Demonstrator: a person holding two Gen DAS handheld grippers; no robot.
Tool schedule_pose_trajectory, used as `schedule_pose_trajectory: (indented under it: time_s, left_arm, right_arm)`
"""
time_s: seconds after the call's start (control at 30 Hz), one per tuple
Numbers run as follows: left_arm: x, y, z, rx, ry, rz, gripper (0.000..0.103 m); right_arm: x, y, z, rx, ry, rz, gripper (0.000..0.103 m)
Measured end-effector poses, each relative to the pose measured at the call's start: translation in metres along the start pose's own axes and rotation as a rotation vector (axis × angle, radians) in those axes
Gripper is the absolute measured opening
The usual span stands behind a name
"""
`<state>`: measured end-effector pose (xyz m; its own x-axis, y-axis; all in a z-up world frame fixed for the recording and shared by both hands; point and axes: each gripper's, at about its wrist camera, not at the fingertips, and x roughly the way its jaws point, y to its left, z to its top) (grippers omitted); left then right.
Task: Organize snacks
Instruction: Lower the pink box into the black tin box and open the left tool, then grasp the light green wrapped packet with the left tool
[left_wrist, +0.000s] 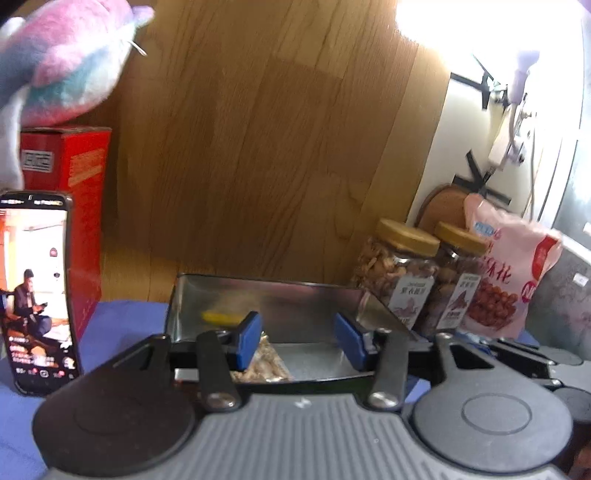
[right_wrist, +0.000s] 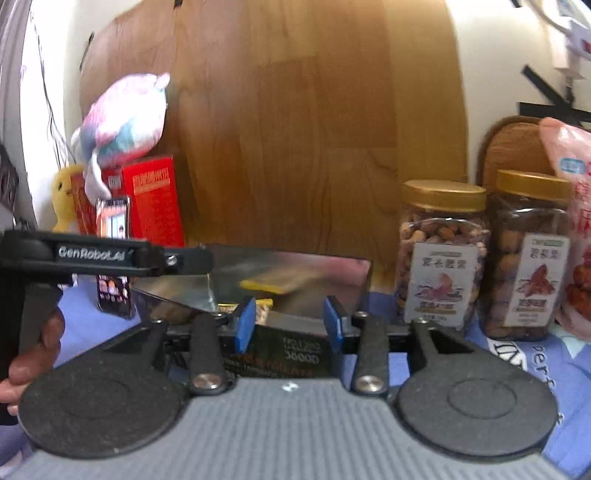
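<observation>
**Packet at the left gripper's left finger**

Found the nut packet on the floor of the tray, just at the inner side of the left gripper's left finger; could not tell whether touching. Judged its long axis to run roughly forward, along the fingers, not across them. Noted a blurred yellow thing farther in and to the left.

Saw the left gripper wide open over the tray's near rim, holding nothing. Judged a small shift leftward needed to bring the packet between the jaws.

Saw the right gripper likewise wide open and empty, short of the tray, above a dark printed thing. Reckoned the left the nearer. Placed two jars and a pink bag to the forward right, beside the tray.
</observation>
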<state>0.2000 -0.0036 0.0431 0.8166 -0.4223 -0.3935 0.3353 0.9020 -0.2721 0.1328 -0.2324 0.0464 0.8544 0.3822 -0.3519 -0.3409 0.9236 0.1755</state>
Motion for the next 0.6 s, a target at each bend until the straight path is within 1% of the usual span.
schedule_pose_trajectory:
  time_s: [0.07, 0.13, 0.17, 0.2, 0.27, 0.37, 0.43, 0.57, 0.6]
  left_arm:
    - [-0.016, 0.003, -0.002, -0.033, -0.016, -0.043, 0.045]
    - [-0.026, 0.001, -0.005, -0.055, -0.012, -0.098, 0.047]
    - [-0.028, -0.002, -0.009, -0.062, 0.003, -0.13, 0.048]
    - [-0.028, -0.004, -0.012, -0.069, 0.027, -0.155, 0.048]
    - [-0.019, -0.011, -0.019, -0.082, 0.093, -0.181, 0.049]
    - [0.0, -0.018, -0.029, -0.099, 0.177, -0.183, 0.049]
    - [0.014, -0.021, -0.037, -0.116, 0.237, -0.182, 0.049]
    - [0.026, -0.022, -0.053, -0.13, 0.307, -0.194, 0.049]
    - [0.03, -0.024, -0.057, -0.126, 0.331, -0.193, 0.048]
  right_arm:
    - [-0.012, -0.014, -0.007, 0.078, 0.012, 0.027, 0.043]
    - [-0.018, -0.028, -0.018, 0.181, 0.059, 0.052, 0.044]
    - [-0.019, -0.036, -0.026, 0.237, 0.087, 0.059, 0.044]
    - [-0.017, -0.041, -0.031, 0.291, 0.113, 0.065, 0.045]
    - [-0.017, -0.054, -0.046, 0.403, 0.153, 0.087, 0.045]
    - [-0.013, -0.07, -0.063, 0.582, 0.225, 0.142, 0.044]
    - [-0.013, -0.073, -0.069, 0.638, 0.236, 0.177, 0.043]
    - [-0.007, -0.067, -0.074, 0.66, 0.26, 0.23, 0.041]
    - [-0.003, -0.065, -0.075, 0.653, 0.275, 0.239, 0.033]
